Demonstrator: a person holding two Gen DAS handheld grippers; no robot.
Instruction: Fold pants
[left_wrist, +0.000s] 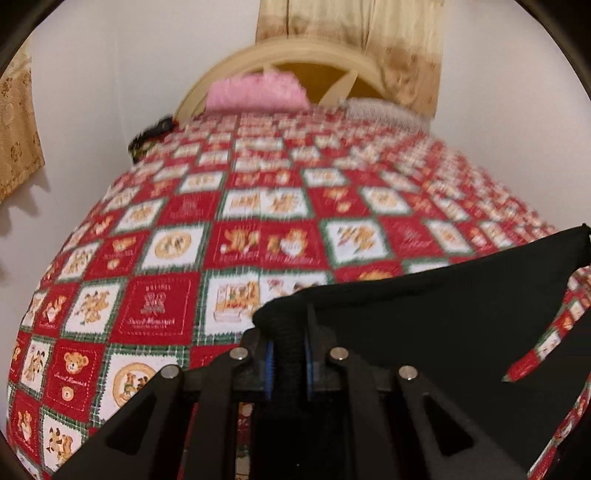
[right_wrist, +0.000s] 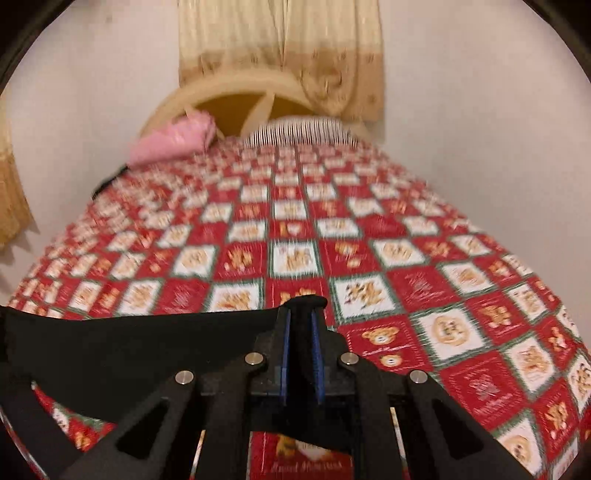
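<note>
Left claw (left_wrist: 289, 332) clamped on a bunched fold of the black pants (left_wrist: 424, 317), dark cloth pinched between the blue-edged pads, jaws nearly together. Fabric stretched from that grip away to the right of the left wrist view, raised off the bed, with a strip of quilt visible through a gap beneath the sagging edge. Right claw (right_wrist: 303, 334) likewise closed on a bunched end of the pants (right_wrist: 147, 343), cloth packed between its pads and poking out just past the tips. From there, garment running leftward in the right wrist view as a taut dark band, lower edge drooping toward the cover. Pants thus held at two ends, spanned between both claws, lifted clear of the surface at the gripped points; whether the middle touches the bed cannot be told. Bed covered by a red, white and green patchwork quilt (left_wrist: 229, 236) printed with teddy bears. At the far end, a pink pillow (left_wrist: 258, 92) and a striped pillow (right_wrist: 299, 131) against a cream arched headboard (right_wrist: 236, 92). Beige curtain (right_wrist: 280, 40) hanging above the headboard on a pale wall. Both views blurred.
</note>
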